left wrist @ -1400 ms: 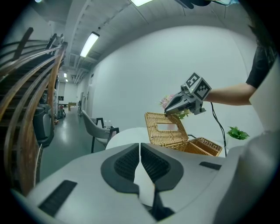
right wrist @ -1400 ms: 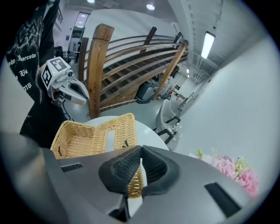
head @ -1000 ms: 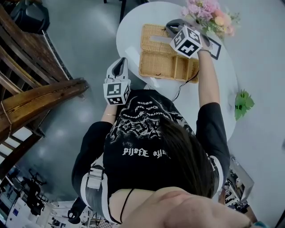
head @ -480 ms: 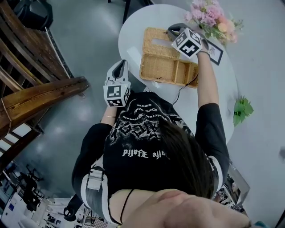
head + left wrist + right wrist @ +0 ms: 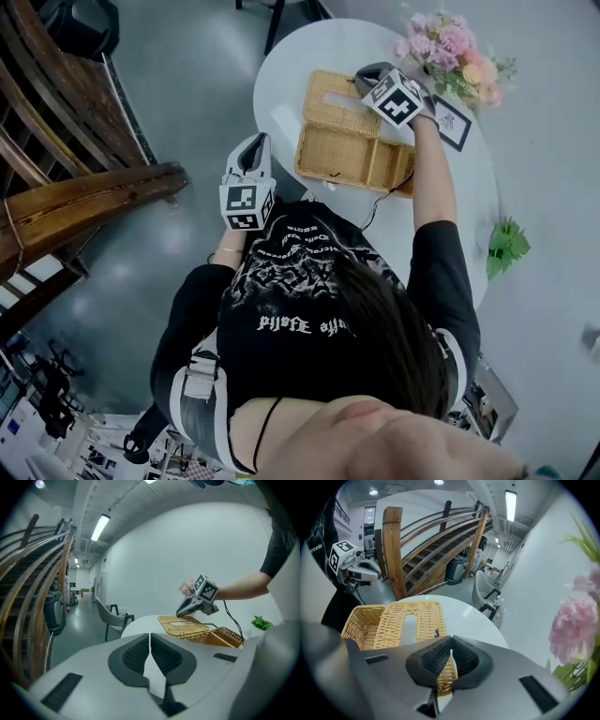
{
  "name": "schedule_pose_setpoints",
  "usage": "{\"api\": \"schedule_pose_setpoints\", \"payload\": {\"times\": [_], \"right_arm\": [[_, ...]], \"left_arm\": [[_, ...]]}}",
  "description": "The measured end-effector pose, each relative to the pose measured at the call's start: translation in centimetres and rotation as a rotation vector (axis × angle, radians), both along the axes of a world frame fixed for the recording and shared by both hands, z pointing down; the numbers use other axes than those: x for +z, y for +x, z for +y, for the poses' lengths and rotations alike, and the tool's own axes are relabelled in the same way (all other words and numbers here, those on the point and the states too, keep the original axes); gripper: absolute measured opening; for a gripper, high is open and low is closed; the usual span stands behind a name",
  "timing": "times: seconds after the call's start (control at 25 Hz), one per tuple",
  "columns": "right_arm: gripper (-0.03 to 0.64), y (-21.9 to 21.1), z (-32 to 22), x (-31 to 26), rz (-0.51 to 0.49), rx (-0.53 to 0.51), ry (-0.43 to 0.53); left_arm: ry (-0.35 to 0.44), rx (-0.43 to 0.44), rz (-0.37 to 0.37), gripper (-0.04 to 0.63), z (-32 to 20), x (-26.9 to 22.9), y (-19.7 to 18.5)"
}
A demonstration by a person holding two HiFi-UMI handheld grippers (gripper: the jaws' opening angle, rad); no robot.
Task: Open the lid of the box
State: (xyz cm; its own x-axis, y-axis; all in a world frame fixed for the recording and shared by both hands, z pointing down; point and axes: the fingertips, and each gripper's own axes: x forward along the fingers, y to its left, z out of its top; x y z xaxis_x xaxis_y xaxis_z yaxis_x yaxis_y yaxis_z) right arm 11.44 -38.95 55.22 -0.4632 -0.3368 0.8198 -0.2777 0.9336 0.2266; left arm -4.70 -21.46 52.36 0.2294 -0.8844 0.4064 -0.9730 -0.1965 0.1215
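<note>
Lowered slightly since the earlier frames, the right gripper (image 5: 364, 75) brings the wicker lid (image 5: 336, 94) down toward the round table (image 5: 281, 89), its jaws pinched on the lid's far rim. Nearest the person, the left gripper (image 5: 151, 654) hangs off the table's 8 o'clock edge, jaws together on nothing, apparently kept clear because one hand is enough. Beyond it, the box (image 5: 352, 155) sits near the table's centre, its base uncovered, the hinged lid folded back at 12 o'clock. The grip seems meant to let the lid settle rather than drop. Flowers (image 5: 450, 47) stand at 2 o'clock.
</note>
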Motion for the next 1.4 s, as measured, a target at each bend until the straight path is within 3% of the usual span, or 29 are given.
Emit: {"api": "schedule_pose_setpoints", "payload": {"times": [0.24, 0.88, 1.12, 1.4], "right_arm": [[0.035, 0.2, -0.3, 1.0, -0.039, 0.031, -0.068], [0.038, 0.8, -0.1, 5.1, -0.034, 0.101, -0.222], [0.181, 1.5, -1.4, 5.0, -0.067, 0.184, -0.201], [0.213, 1.5, -1.8, 2.0, -0.209, 0.224, -0.175]], "left_arm": [[-0.006, -0.009, 0.004, 0.029, -0.2, 0.1, -0.2], [-0.022, -0.05, -0.017, 0.029, -0.4, 0.0, -1.4], [-0.031, -0.039, -0.014, 0.029, -0.2, 0.4, -1.1], [-0.023, -0.04, 0.004, 0.029, -0.4, 0.4, -1.2]]}}
